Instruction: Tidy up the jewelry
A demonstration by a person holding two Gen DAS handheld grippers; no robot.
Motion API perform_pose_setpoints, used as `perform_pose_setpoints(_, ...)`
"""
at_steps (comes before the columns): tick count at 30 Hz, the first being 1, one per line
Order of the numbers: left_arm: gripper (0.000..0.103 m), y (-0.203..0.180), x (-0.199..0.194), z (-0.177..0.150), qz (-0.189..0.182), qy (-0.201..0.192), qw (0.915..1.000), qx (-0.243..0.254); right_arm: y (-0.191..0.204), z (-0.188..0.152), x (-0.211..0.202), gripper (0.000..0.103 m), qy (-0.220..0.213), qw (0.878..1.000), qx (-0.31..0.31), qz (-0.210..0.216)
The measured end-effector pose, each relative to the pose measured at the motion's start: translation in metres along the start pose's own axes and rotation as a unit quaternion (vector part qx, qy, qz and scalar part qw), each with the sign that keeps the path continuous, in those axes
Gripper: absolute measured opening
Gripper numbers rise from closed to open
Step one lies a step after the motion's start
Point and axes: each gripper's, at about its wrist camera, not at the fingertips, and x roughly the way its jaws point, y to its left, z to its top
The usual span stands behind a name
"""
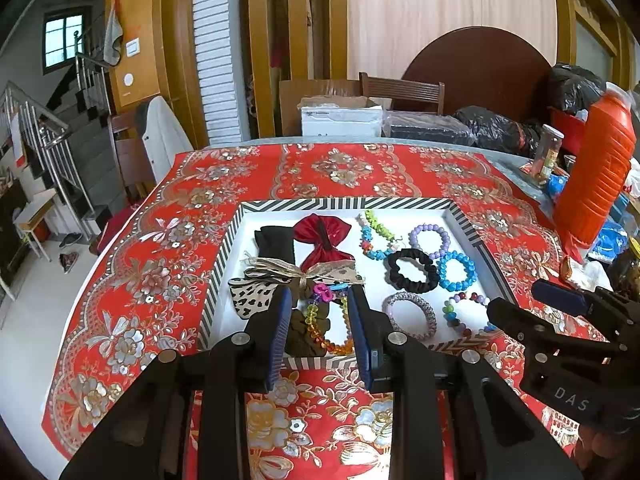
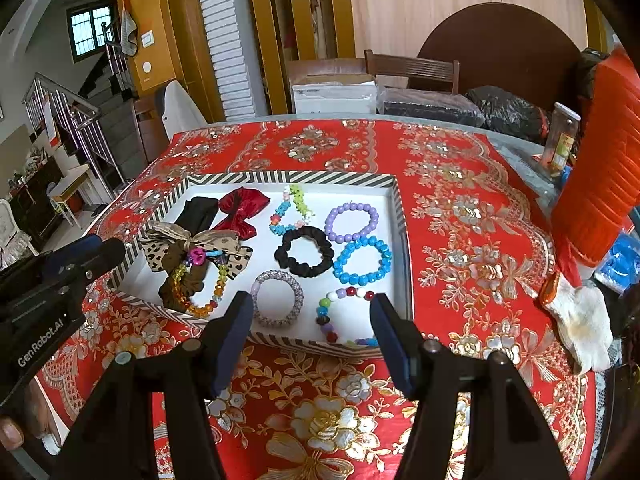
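white inside and striped black-and-white around its rim, the tray [image 2: 394, 216] sits mid-frame in both views on a red floral tablecloth [image 2: 460, 208]. its right half holds bracelets laid flat: a purple bead bracelet [image 2: 352, 222] touching a blue bead bracelet [image 2: 363, 261] below it, a black scrunchie [image 2: 306, 251] just to their left, a multicoloured charm bracelet [image 2: 289, 210] above that, a clear lilac woven bracelet [image 2: 277, 298] near the front rim and a mixed-colour bead bracelet [image 2: 340, 314] beside it at the front right corner. the left half is piled with hair pieces: a red velvet bow [image 2: 242, 208], a black fabric piece [image 2: 198, 210], a leopard-print bow [image 2: 196, 246], and a brown scrunchie [image 2: 180, 284] with an amber and rainbow bead bracelet [image 2: 200, 288] lying over it.

the left gripper [image 1: 318, 300] hangs over the front left of the tray, its blue-padded fingers [image 1: 280, 320] apart on either side of the rainbow bracelet, clamped on nothing. the right gripper [image 2: 312, 312] hovers at the front rim with its jaws wide apart, framing the lilac and mixed-bead bracelets, also holding nothing.

at the right edge of the frame stand an orange ribbed bottle [image 2: 600, 168] and a clear jar [image 2: 562, 136], with a white work glove [image 2: 580, 320] on the cloth below. a wooden chair [image 2: 412, 68] and a staircase [image 2: 80, 112] lie behind.
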Motion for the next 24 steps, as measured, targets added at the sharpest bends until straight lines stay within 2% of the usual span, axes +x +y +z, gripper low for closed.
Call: perform_pose_setpoints(24, 0.024, -0.0053, 0.0054, 0.0016, -0.007, 0.006, 0.9999, 0.004, -0.0011, 0.0021, 0.0061, 0.064, 0.005, 1.0, 0.001, -0.003)
